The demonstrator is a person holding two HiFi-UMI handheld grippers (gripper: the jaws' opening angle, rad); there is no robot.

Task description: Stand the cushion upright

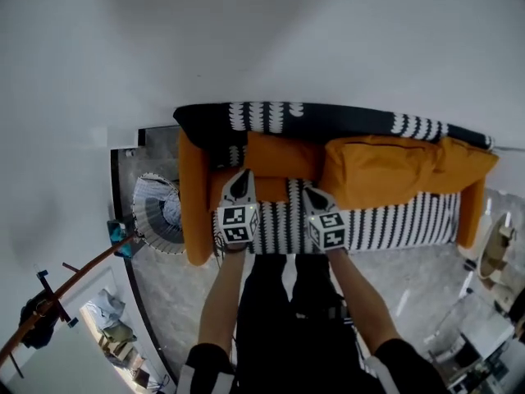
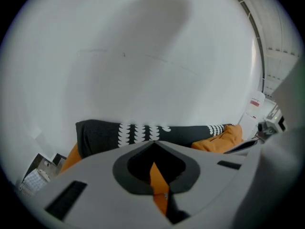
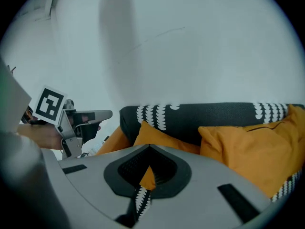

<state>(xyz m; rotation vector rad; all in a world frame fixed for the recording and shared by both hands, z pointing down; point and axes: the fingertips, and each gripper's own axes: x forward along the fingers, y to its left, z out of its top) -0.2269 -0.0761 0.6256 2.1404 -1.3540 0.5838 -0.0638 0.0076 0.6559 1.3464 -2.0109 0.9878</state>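
Observation:
An orange cushion (image 1: pixel 281 158) leans against the sofa's black-and-white backrest throw (image 1: pixel 328 121) at the left end of the seat. Both grippers hold its lower edge. In the head view my left gripper (image 1: pixel 241 176) sits at its left corner and my right gripper (image 1: pixel 311 193) at its right corner. In the left gripper view the jaws of the left gripper (image 2: pixel 159 185) are shut on a fold of orange fabric. In the right gripper view the right gripper (image 3: pixel 145 180) is shut on orange fabric, with a strip of patterned cloth showing just below it.
A larger slumped orange cushion (image 1: pixel 385 171) fills the sofa's right half. The orange armrest (image 1: pixel 194 203) is close to the left gripper. A round ribbed object (image 1: pixel 157 213) stands on the floor left of the sofa, a coat stand (image 1: pixel 49 302) nearer. A white wall rises behind.

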